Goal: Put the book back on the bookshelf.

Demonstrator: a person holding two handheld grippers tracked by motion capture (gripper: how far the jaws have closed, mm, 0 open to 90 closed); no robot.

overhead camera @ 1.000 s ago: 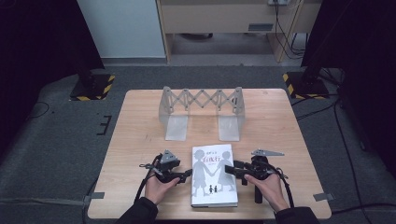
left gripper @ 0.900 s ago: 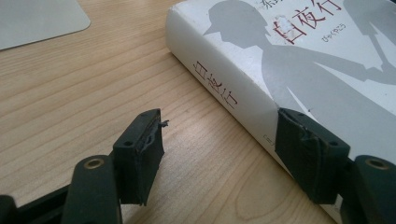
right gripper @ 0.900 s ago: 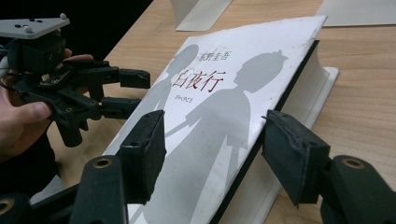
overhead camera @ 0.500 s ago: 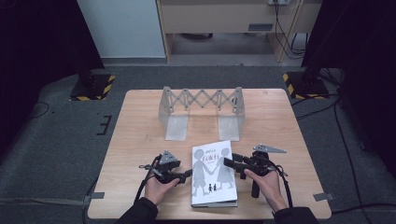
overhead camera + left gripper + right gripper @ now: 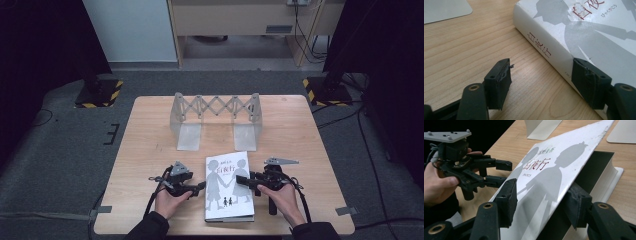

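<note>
A pale wooden table (image 5: 150, 150) stands on grey carpet in a dim room, seen from above. Near its front edge, between the person's two hands, lies a white hardback book (image 5: 228, 187) with grey silhouette figures on the cover.

The right gripper (image 5: 244, 182) reaches in from the book's open side. Its jaws have just been closing and now straddle the front cover (image 5: 554, 175), one above and one beneath, lifting it off the page block (image 5: 609, 182); I cannot tell whether the pads actually press on the cover. It looks like the start of opening the book.

The left gripper (image 5: 200, 187) sits at the spine (image 5: 544, 50), jaws apart: one jaw rests against the spine's edge, the other over bare wood. It probably braces the book so it cannot slide while the cover rises.

Farther back stands a grey expanding book rack (image 5: 216, 120), well apart from the book, perhaps where it belongs.
</note>
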